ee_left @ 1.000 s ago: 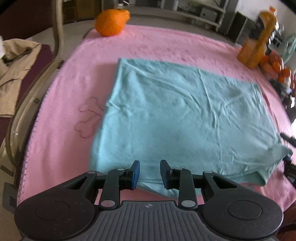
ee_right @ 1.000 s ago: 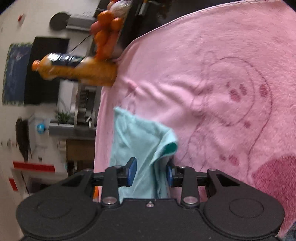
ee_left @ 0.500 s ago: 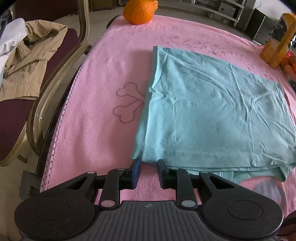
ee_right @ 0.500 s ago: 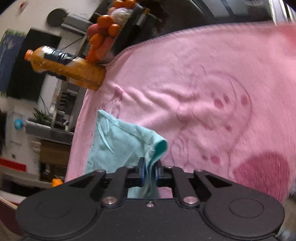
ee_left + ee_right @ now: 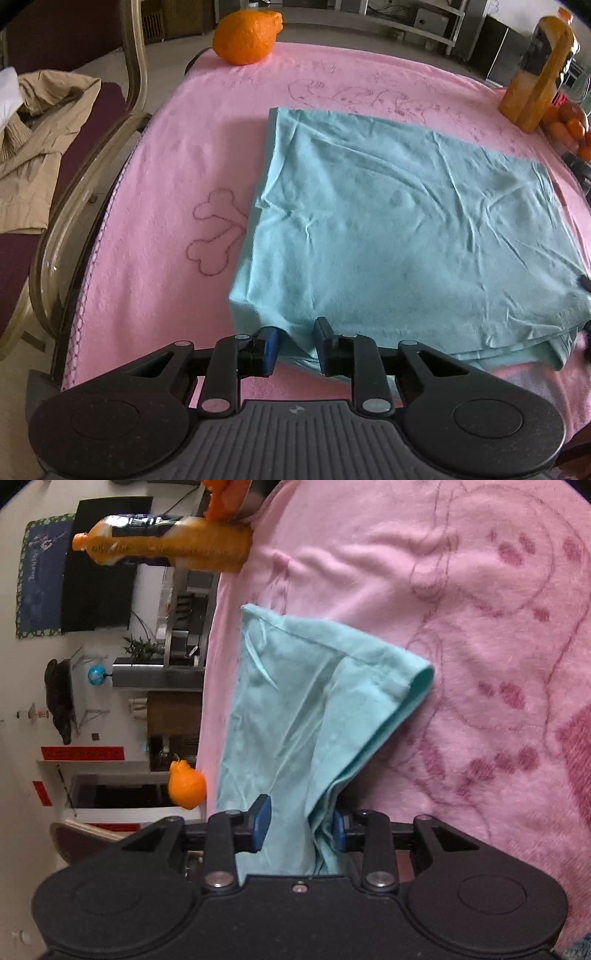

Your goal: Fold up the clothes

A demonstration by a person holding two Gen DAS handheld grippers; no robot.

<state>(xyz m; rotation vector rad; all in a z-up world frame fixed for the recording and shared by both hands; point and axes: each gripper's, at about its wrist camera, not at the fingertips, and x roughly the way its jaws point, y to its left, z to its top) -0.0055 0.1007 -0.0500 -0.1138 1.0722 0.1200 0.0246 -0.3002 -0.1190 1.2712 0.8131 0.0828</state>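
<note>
A teal garment lies folded and mostly flat on a pink blanket. My left gripper is open at the garment's near left corner, with the cloth edge lying between its fingers. My right gripper is open with a bunched part of the garment between its fingers; the camera is rolled sideways. The garment's sleeve end lies on the blanket ahead of it.
An orange fruit sits at the blanket's far edge. An orange juice bottle and a pile of small oranges stand at the far right. A chair with a beige jacket stands left of the table.
My right gripper was shut on the garment half a second ago and has opened. My left gripper has opened a little wider and moved onto the garment's near left corner.
</note>
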